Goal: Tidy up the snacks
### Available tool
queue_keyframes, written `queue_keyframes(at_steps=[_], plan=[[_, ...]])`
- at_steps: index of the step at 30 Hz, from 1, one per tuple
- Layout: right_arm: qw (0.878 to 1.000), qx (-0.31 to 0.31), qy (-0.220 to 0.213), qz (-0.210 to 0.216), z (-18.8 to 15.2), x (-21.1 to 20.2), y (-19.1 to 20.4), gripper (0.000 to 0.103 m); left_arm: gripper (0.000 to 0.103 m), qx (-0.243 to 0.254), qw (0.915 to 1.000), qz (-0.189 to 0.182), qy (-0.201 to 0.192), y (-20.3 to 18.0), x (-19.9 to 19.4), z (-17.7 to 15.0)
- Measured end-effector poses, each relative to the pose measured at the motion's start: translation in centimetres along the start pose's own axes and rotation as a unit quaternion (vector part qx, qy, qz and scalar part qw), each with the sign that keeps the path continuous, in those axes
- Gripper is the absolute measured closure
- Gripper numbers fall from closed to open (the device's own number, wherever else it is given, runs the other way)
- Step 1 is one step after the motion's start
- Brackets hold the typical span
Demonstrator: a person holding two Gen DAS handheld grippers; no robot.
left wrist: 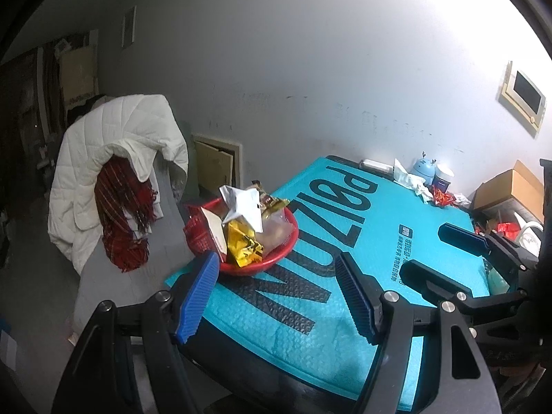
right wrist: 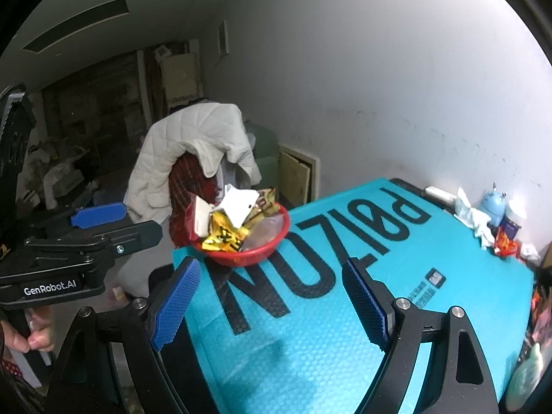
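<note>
A red basket (left wrist: 276, 262) is sitting at the far left corner of a table covered by a turquoise mat (left wrist: 345, 327) printed with large black letters. The basket is holding a loose heap of snack packets: a yellow foil packet with black print (left wrist: 243, 245) is leaning at the front, a torn silvery white wrapper (left wrist: 243, 212) is standing up in the middle with its long side running upward, a flat red and white packet (left wrist: 214, 233) is propped on edge along the left rim, and a brown and gold packet (left wrist: 272, 203) is lying at the back. A pale translucent bag seems to be filling the right side, though it is too blurred to name.

The left gripper (left wrist: 277, 298) is hovering over the near part of the mat, angled downward toward the basket, its blue ribbed fingers (left wrist: 198, 296) standing apart with nothing between them. The right gripper (right wrist: 269, 305) is hovering just beside it in the same downward tilt, its jaws spread wide and empty. From the right wrist camera, the person's hand (right wrist: 24, 339) is showing at the lower left, wrapped around the left gripper's handle.

Against the wall at the far right edge of the table, a small blue figure (left wrist: 424, 169), crumpled tissue (left wrist: 410, 176) and red wrappers (left wrist: 443, 196) are lying together. Beyond the basket, a white quilted coat (left wrist: 114, 158) is hanging over a chair.
</note>
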State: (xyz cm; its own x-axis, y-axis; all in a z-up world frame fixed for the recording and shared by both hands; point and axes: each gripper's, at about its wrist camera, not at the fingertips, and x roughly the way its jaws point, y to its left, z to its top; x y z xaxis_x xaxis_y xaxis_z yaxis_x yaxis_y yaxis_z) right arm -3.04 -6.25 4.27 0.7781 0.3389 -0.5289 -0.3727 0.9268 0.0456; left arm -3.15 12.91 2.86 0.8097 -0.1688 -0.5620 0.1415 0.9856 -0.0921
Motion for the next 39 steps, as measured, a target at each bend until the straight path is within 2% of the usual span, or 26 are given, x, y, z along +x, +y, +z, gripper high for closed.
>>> queue_keyframes(at_steps=[31,39], plan=[[0.999,-0.027,0.0,0.035,1.8,0.5,0.8,0.018,0.034,-0.017,0.9996,0.024,-0.004,0.9,-0.6,0.3],[0.999,-0.025,0.003,0.029,1.8,0.2,0.6,0.018,0.034,-0.013,0.9996,0.023,-0.004,0.7,-0.8,0.5]])
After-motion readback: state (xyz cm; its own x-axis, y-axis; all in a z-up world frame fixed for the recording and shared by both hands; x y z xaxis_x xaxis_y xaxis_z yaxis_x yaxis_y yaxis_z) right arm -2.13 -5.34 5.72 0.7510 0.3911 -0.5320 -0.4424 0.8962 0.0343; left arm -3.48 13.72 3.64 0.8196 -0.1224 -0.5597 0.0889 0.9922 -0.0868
